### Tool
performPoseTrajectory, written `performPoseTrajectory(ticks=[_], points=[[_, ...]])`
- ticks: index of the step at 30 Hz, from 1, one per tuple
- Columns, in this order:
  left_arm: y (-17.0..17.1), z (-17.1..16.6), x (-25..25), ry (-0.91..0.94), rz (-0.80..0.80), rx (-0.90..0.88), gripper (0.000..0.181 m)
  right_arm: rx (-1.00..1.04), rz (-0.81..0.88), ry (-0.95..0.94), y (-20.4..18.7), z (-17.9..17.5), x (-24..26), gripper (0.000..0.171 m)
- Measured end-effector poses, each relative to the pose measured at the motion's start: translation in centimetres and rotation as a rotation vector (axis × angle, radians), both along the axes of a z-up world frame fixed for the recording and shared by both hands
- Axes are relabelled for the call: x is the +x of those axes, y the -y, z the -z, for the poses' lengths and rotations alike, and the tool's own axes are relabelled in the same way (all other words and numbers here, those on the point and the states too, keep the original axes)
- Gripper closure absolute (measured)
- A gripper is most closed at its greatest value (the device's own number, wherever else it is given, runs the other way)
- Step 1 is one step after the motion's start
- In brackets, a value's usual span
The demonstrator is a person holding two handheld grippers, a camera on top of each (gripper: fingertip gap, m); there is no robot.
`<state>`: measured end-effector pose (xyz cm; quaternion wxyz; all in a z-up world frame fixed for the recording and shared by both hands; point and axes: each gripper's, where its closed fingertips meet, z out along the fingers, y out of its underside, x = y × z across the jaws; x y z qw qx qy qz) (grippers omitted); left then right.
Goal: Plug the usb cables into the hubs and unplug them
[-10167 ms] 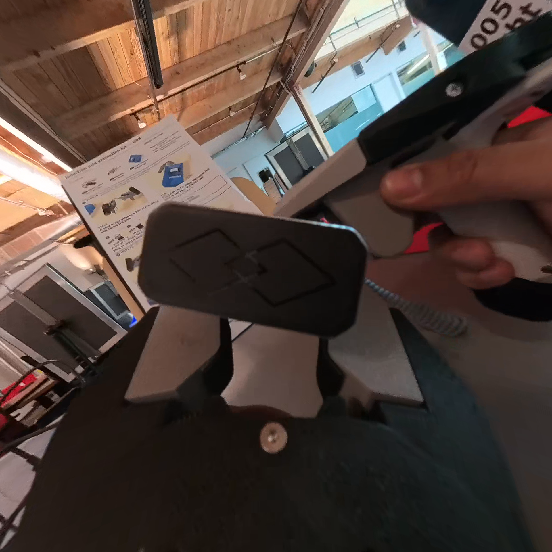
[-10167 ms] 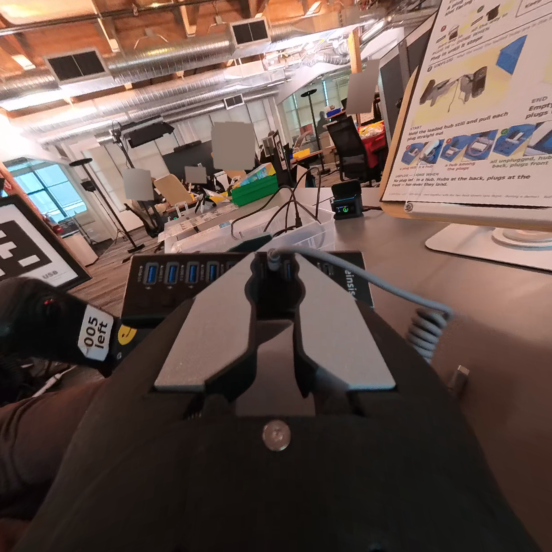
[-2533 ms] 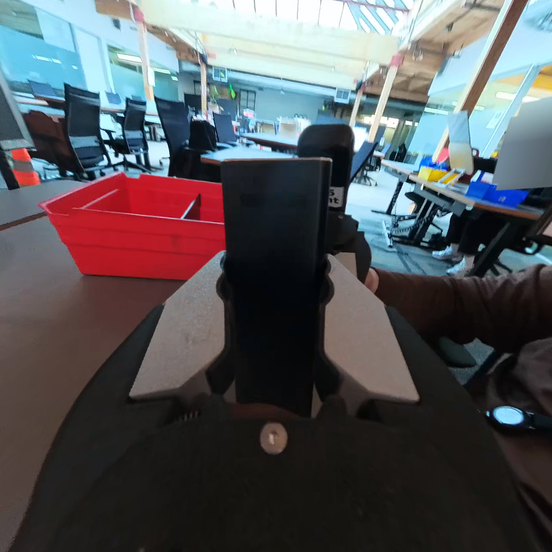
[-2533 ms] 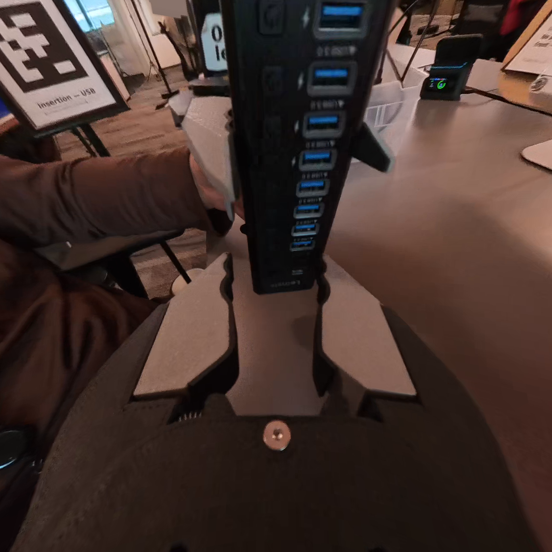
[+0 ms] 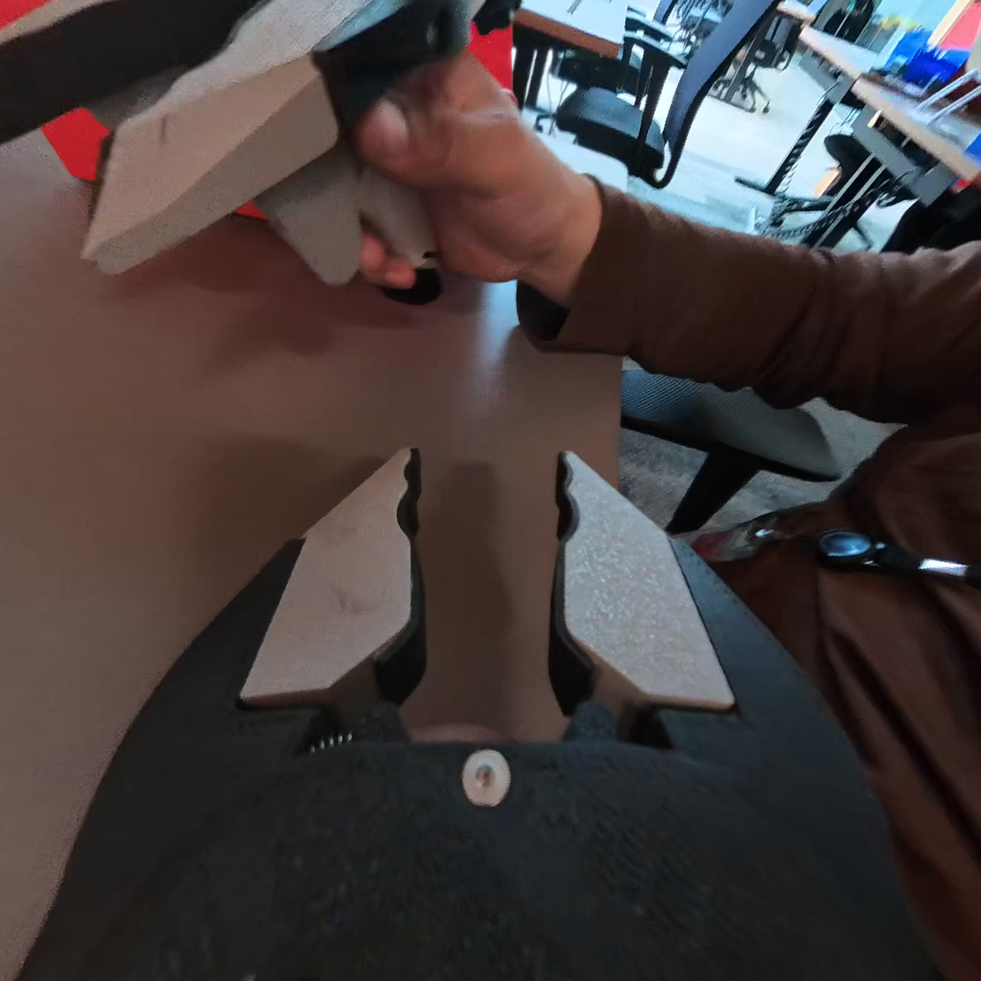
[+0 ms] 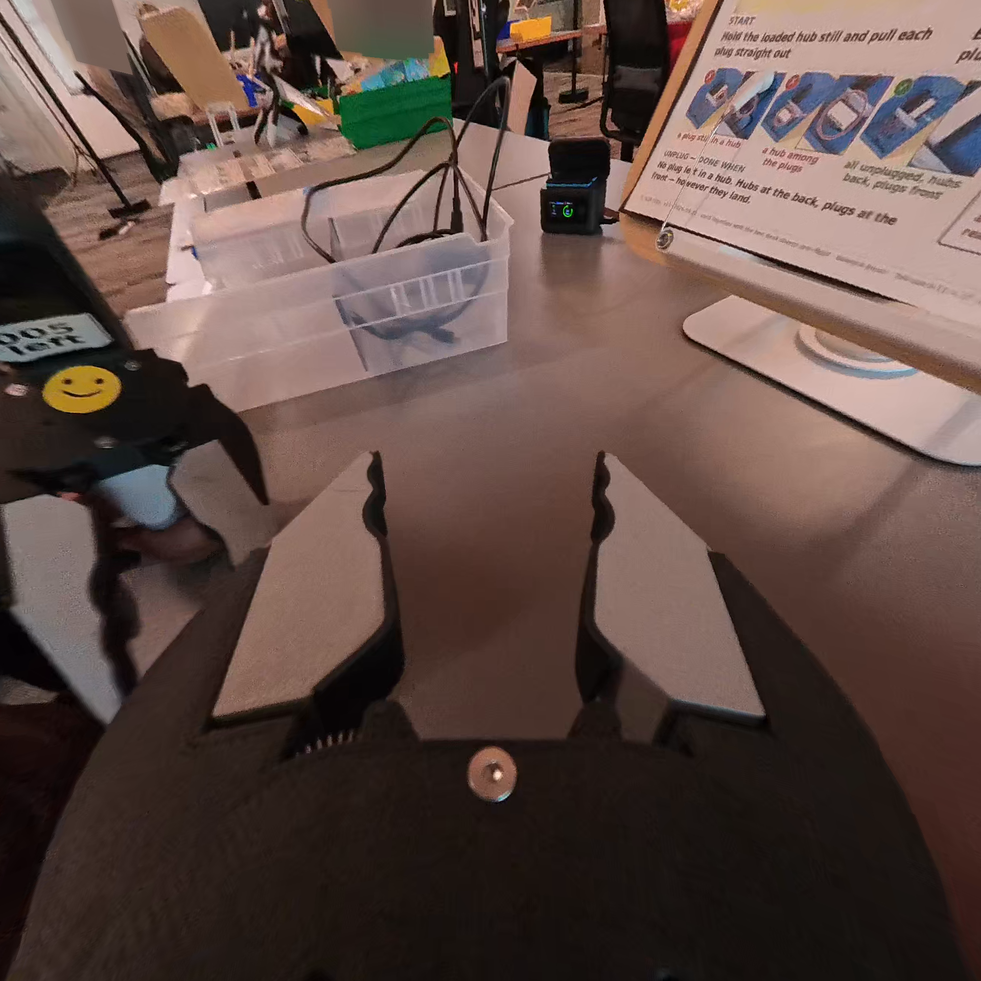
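Even indoor light, soft shadows, blurred wide-angle edges, slight motion smear.

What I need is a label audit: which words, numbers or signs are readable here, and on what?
I don't copy writing; this is what bears it.
Instruction sheet, right: legible print with pictures.
White label on the left gripper: blurred.
Yellow smiley sticker below it: a sign, no words.
Black device screen: too small.
Left wrist view: none.
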<state>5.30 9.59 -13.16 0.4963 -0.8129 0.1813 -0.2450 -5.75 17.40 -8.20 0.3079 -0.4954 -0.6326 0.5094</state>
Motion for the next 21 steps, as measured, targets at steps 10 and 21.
performPoseTrajectory(ticks=[10, 21], points=[[-2.4, -1.4, -7.7, -0.019, -0.265, 0.115, 0.118, 0.141, 0.022, 0.159, -1.4, 6.0, -4.2, 0.075], [-1.5, -2.3, -10.3, -0.12, -0.372, 0.22, 0.118, 0.181, -0.047, 0.2, -0.7, 6.9, -3.6, 0.062]])
